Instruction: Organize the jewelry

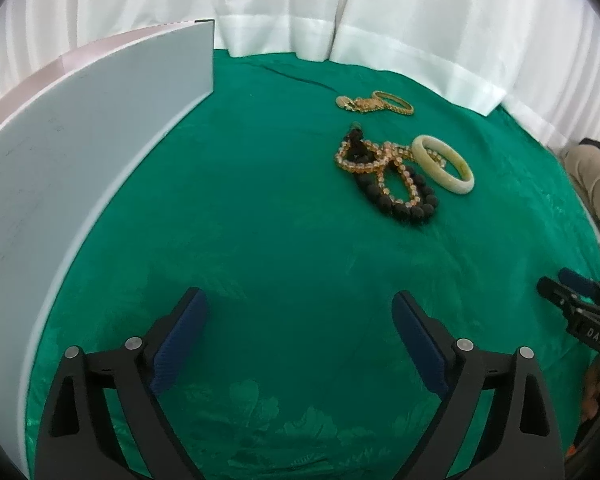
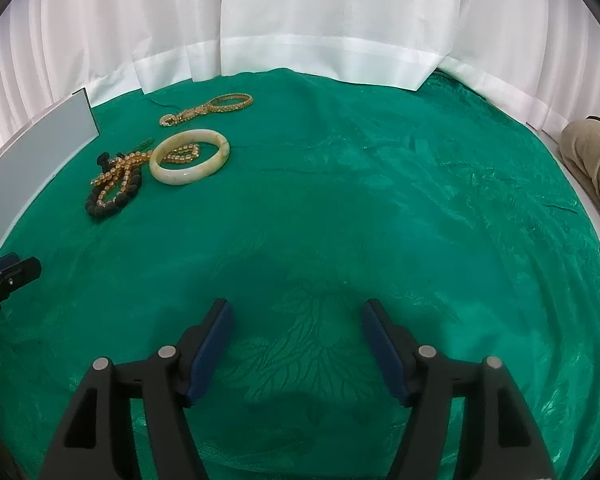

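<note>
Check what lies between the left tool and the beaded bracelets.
Nothing: in the left wrist view only bare green cloth separates the open left tool from the beaded bracelets.

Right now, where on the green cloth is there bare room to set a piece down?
Bare green cloth spreads right of the pale bangle, and between both open grippers, left gripper and right gripper, and the jewelry. Crowded: the bangle, amber bead strand, black bead bracelet overlap; the gold chain lies beyond; a white panel walls the left.
</note>
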`<state>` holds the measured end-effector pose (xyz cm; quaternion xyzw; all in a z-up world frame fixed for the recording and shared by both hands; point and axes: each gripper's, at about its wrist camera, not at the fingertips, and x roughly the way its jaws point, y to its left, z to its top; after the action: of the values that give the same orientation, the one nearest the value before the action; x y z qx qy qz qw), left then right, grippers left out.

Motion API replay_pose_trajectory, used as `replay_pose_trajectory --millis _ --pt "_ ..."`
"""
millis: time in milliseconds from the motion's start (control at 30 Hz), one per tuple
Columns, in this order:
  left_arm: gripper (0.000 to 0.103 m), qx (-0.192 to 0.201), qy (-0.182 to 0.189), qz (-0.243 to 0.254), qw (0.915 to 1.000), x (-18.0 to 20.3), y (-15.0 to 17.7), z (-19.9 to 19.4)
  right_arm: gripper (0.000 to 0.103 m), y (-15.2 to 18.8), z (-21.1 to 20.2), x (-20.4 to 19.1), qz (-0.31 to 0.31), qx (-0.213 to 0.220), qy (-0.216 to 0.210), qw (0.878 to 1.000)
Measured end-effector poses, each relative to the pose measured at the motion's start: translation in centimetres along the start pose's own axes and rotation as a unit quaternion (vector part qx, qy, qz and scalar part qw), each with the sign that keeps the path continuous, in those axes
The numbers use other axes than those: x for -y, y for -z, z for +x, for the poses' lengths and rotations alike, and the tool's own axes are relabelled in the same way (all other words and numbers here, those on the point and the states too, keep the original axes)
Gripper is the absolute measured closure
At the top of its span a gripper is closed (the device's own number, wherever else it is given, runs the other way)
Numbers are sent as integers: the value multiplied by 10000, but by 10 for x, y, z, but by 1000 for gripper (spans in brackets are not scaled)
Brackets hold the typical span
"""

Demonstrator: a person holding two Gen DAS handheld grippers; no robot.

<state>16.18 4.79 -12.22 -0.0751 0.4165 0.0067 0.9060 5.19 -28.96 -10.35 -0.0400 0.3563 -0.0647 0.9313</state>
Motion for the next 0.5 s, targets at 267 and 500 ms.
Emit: replay_pose_trajectory --millis 267,500 --pt "4 -115 -96 177 9997 6 -1 3 33 -1 0 1 8 -9 1 10000" --pt "3 -165 -161 251 9994 9 -2 5 32 -1 0 1 5 -7 0 10000"
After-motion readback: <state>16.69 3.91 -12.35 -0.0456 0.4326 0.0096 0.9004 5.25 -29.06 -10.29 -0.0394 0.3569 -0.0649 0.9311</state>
